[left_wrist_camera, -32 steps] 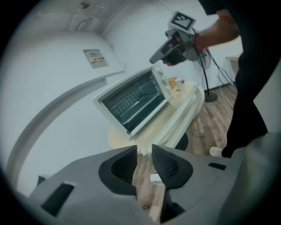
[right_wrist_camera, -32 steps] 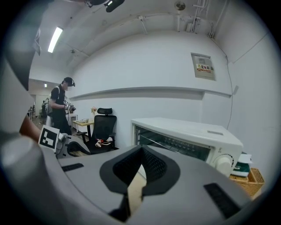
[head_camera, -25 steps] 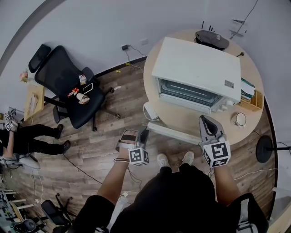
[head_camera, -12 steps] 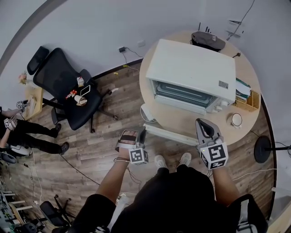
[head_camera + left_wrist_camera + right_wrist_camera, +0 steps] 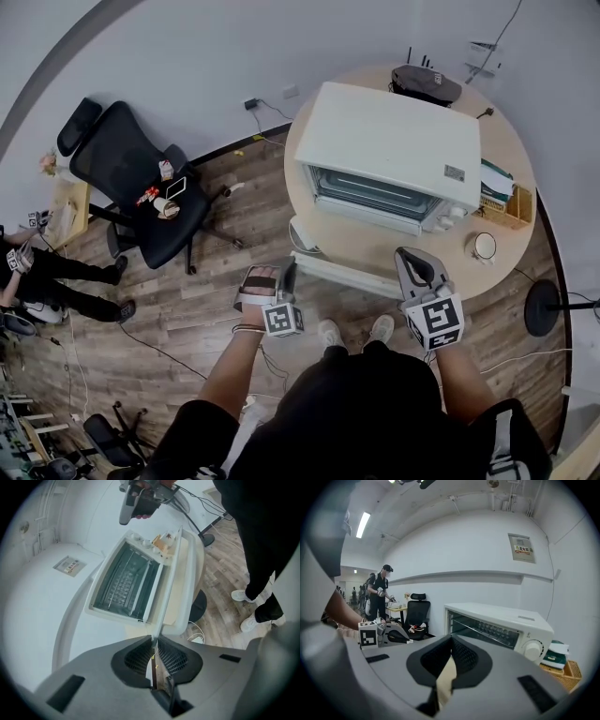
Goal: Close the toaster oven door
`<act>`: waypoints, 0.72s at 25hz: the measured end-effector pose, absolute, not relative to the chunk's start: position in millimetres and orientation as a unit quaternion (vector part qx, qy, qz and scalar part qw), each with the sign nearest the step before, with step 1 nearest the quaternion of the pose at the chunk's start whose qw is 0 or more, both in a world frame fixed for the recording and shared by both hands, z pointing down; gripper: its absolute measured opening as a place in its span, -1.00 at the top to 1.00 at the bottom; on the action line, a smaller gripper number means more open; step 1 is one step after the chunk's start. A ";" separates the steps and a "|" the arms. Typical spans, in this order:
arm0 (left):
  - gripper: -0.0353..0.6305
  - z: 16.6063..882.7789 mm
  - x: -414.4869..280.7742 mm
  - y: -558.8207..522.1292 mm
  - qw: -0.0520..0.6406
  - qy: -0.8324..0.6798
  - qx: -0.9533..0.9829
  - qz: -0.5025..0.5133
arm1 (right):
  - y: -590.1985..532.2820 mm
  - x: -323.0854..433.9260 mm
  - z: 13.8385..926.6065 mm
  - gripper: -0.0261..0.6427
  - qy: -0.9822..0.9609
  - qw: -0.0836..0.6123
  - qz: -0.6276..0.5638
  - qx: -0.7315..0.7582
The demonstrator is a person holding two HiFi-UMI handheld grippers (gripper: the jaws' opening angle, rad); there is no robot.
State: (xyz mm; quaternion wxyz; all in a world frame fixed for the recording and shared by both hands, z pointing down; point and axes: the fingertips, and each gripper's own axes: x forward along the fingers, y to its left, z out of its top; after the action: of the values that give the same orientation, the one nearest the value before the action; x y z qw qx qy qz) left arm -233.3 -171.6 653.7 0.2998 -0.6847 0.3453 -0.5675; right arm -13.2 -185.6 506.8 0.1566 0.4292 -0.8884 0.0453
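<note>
Left fingers point(image 5: 137, 658): just been closing, now pinching door point(image 5: 352, 274) at its left corner.
Door axis: crosswise before toaster oven point(image 5: 394, 141).
Right fingers point(image 5: 464, 660): clenched, empty.

Toaster oven point(image 5: 394, 155) on a round table point(image 5: 375, 246), its door point(image 5: 349, 274) lying open in front of it, along the table's near edge. Behind the oven, a router point(image 5: 427, 82). To the oven's right, a basket point(image 5: 525, 212). Near its front right corner, a small round object point(image 5: 484, 246). Well to its left, on the floor point(image 5: 187, 309), an office chair point(image 5: 141, 187).
</note>
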 end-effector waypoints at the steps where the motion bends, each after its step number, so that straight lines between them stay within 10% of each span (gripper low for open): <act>1: 0.76 651.1 -232.7 -173.2 0.299 0.353 -0.684 -0.565 | -184.8 -12.6 508.2 0.94 -0.889 0.159 0.044 0.427; 18: 0.79 585.5 -224.4 -215.0 0.366 0.375 -0.648 -0.552 | -179.0 -13.1 484.0 0.94 -0.893 0.126 0.028 0.431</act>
State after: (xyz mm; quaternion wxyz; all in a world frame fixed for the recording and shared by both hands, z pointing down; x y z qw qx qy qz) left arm -224.4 -215.0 585.5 0.3661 -0.6481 0.3753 -0.5524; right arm -13.1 -179.0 484.0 0.1259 0.4312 -0.8930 0.0285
